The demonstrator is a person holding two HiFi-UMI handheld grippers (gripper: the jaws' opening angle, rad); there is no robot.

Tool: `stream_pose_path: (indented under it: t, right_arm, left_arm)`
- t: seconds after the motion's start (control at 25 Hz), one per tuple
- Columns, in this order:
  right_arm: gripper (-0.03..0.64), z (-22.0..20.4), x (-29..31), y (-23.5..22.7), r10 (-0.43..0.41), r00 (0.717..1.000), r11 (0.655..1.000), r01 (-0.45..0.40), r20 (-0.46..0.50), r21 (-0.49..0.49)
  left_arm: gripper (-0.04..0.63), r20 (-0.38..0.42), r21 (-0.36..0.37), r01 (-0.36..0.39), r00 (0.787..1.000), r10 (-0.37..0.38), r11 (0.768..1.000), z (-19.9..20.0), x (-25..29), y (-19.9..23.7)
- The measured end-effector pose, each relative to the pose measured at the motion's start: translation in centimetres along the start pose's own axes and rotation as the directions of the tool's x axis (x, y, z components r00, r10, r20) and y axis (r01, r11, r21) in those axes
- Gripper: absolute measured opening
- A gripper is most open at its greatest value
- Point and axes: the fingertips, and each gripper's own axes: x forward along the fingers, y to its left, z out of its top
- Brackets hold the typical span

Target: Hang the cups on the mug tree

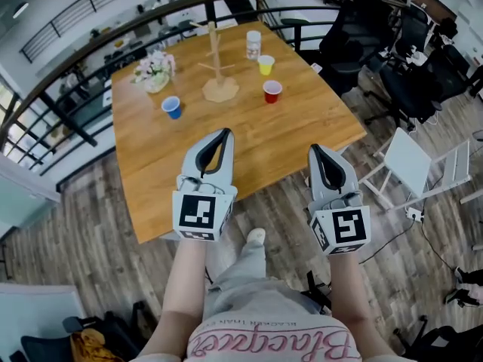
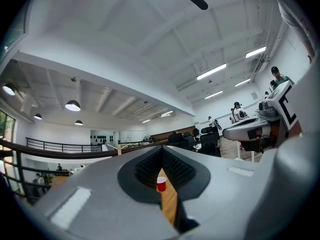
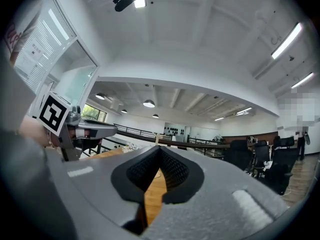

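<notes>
On the wooden table (image 1: 151, 164) the mug tree (image 1: 218, 66) stands toward the far end. The cups stand upright around it on the wood, none on its pegs yet. The blue cup (image 1: 172, 107) is at its left front and the red cup (image 1: 272, 91) at its right. The yellow cup (image 1: 266, 65) is behind the red, and a patterned white cup (image 1: 253, 45) is farthest back. Flowers (image 1: 155, 70) lie left of the tree.

Both grippers are held at the table's near edge, well short of the cups. The left gripper (image 1: 224, 133) has its jaws closed tip to tip on nothing, and so does the right gripper (image 1: 314, 149). The red cup shows far off through the left one's gap.

Black office chairs (image 1: 355, 40) crowd the table's far right side. A white folding chair (image 1: 415, 164) stands off its near right corner. A dark railing (image 1: 113, 36) curves behind.
</notes>
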Motion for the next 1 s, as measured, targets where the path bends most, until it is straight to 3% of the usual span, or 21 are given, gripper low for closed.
stream_pose_path:
  t: [0.52,1.0]
  right_arm:
    - [0.002,-2.1,12.2,-5.9,-0.011,0.998,1.000,0.010,-0.062,-0.021]
    - [0.002,-4.4,16.9,-8.1,-0.005,0.996,1.000,0.005,-0.093,0.000]
  left_arm:
    - [0.012,-0.014,-0.082,0.076,0.997,-0.078,0.994,-3.5,13.7,4.3]
    - [0.012,-0.044,-0.104,0.101,0.993,-0.106,0.989,-6.1,19.1,5.0]
